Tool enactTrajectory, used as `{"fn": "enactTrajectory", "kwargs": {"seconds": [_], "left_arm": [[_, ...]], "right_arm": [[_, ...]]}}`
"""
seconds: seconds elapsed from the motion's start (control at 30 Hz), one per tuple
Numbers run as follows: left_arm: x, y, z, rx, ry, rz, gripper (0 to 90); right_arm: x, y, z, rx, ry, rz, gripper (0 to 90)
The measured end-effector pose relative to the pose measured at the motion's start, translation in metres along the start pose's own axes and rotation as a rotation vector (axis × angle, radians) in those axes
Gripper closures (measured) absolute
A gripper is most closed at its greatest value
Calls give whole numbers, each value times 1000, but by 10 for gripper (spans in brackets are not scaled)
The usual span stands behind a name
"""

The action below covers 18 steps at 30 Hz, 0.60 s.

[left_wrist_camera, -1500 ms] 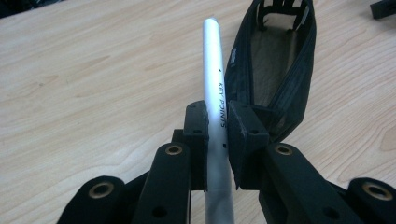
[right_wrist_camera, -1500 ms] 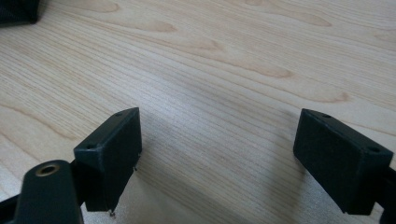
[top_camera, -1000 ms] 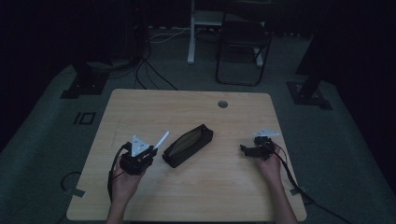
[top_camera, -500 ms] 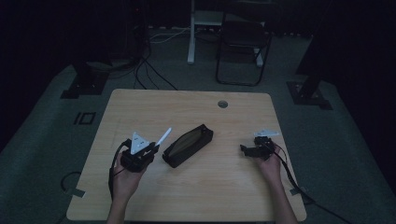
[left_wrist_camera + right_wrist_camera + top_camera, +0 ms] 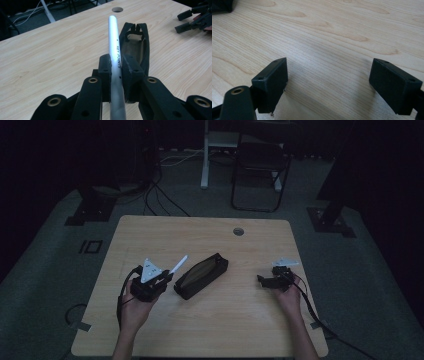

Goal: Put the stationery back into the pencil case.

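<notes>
Pen [image 5: 115, 50] in left tongs [image 5: 117, 65], seemingly clamped

You face light wooden table [image 5: 150, 235], round cable hole [image 5: 238, 231] near its far edge. Grey carpet floor [image 5: 360, 270] around you. Dark folding chair [image 5: 260, 165] beyond table, white stand leg [image 5: 204, 155] beside it, cables [image 5: 160, 200] trailing across floor. Room dim, far side black.
</notes>
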State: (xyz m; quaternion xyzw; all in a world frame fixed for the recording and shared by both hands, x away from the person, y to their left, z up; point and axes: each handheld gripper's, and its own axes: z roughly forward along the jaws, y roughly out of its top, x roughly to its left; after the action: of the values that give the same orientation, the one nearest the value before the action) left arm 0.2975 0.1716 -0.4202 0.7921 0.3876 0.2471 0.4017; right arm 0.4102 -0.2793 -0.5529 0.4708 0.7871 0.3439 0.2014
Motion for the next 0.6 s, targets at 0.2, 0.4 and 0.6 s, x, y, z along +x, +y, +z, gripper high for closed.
{"fn": "enactTrajectory", "kwargs": {"seconds": [0.2, 0.4, 0.6], "left_arm": [[-1, 6, 2, 0, -17, 13, 786], [-2, 11, 2, -7, -27, 18, 787], [-2, 15, 4, -5, -30, 24, 787]], "right_arm": [[0, 0, 0, 0, 0, 0, 152], [0, 0, 0, 0, 0, 0, 152], [0, 0, 0, 0, 0, 0, 152]]}}
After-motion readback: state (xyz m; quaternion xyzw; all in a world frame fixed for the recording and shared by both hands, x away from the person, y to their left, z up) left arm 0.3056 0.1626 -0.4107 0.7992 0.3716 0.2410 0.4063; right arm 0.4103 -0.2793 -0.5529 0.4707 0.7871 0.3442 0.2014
